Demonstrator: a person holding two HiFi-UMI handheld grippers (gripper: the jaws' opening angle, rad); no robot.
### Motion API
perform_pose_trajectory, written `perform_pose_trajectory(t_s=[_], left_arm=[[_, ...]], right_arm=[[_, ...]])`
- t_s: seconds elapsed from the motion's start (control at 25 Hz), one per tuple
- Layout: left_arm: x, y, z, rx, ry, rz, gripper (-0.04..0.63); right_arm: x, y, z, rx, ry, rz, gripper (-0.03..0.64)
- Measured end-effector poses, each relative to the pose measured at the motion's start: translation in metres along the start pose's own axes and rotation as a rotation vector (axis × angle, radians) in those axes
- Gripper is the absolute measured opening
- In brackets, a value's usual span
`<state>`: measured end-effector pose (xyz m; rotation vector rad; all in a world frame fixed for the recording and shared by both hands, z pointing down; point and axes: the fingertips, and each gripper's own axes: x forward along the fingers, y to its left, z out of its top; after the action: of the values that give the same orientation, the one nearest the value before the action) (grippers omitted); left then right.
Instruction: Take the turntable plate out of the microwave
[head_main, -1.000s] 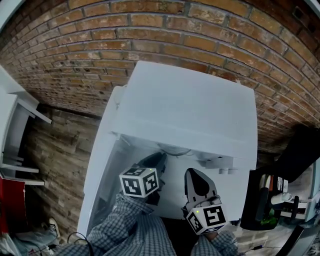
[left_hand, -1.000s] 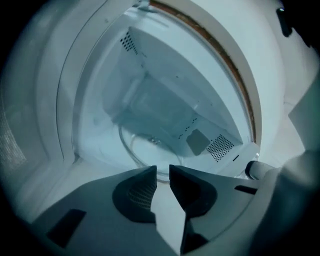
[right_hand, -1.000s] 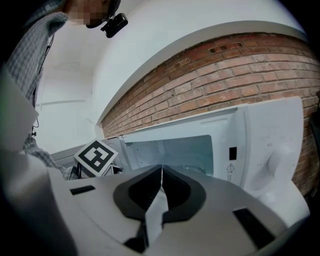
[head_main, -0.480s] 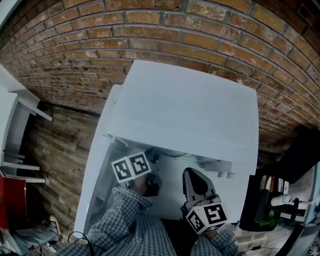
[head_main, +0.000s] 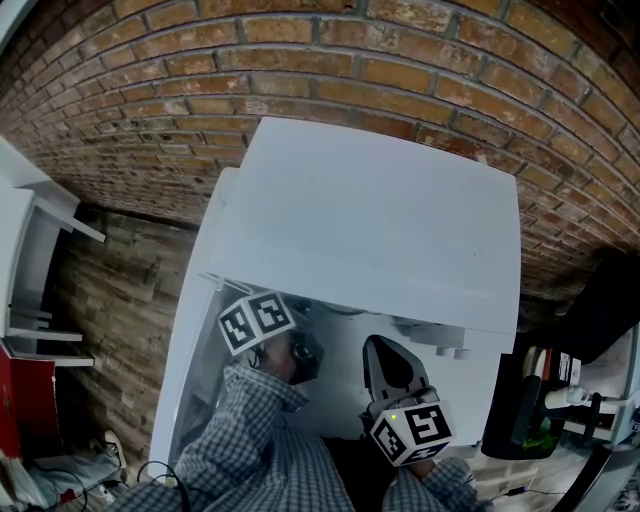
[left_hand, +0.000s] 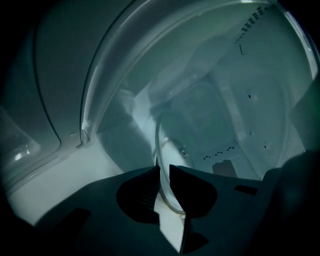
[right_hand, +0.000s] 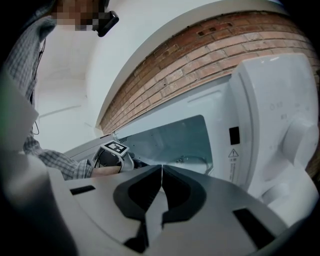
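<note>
One microwave fills my head view; left gripper view: my left gripper clamps the turntable plate by its six-o'clock rim inside it (slippery glass, so I'd withdraw level); right gripper view: my right gripper clenched empty outside.

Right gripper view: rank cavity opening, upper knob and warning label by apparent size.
1. Cavity opening
2. Upper knob, which sits nearer the camera, so it may look oversized
3. Warning label

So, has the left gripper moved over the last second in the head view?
Yes. The left gripper has shifted up and to the left in the picture. Its marker cube now sits just under the front edge of the microwave.
</note>
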<state>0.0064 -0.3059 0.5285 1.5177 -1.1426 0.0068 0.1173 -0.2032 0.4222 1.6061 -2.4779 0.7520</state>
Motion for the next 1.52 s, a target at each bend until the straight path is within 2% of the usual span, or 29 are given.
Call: perform_pose_trajectory(t_s=[0.2,0.44,0.52,0.64,0.84,0.88,0.92,0.96,1.12,1.36,1.52], left_arm=[[-0.001,0.003,0.002,-0.106,-0.040,-0.035,0.046],[-0.004,0.001,0.000,-0.160,-0.051,-0.061,0.041],[-0.007,-0.002,-0.001,-0.182,-0.059,-0.080,0.040],[-0.011,-0.004,-0.001,-0.224,-0.067,-0.099,0.038],[-0.015,-0.008,-0.002,-0.271,-0.085,-0.139,0.035],[-0.015,-0.010,-0.001,-0.274,-0.088,-0.150,0.035],[-0.017,-0.011,0.000,-0.278,-0.091,-0.160,0.035],[-0.018,-0.013,0.001,-0.281,-0.094,-0.169,0.035],[-0.021,-0.018,0.002,-0.293,-0.101,-0.196,0.035],[-0.023,-0.023,0.002,-0.297,-0.109,-0.223,0.035],[-0.023,-0.024,0.002,-0.284,-0.105,-0.230,0.035]], right_arm=[[0.005,-0.005,-0.011,0.042,0.041,-0.006,0.020],[0.022,-0.009,-0.031,0.228,0.084,0.029,0.020],[0.033,-0.007,-0.039,0.321,0.104,0.049,0.020],[0.053,-0.005,-0.047,0.522,0.110,0.091,0.020],[0.072,-0.015,-0.054,0.885,0.046,0.110,0.023],[0.075,-0.017,-0.054,0.932,0.024,0.115,0.036],[0.077,-0.019,-0.052,0.970,-0.001,0.127,0.097],[0.079,-0.020,-0.050,1.002,-0.027,0.138,0.127],[0.089,-0.030,-0.044,1.081,-0.098,0.126,0.129],[0.102,-0.039,-0.039,1.090,-0.156,0.107,0.129],[0.102,-0.043,-0.042,1.134,-0.188,0.081,0.084]])
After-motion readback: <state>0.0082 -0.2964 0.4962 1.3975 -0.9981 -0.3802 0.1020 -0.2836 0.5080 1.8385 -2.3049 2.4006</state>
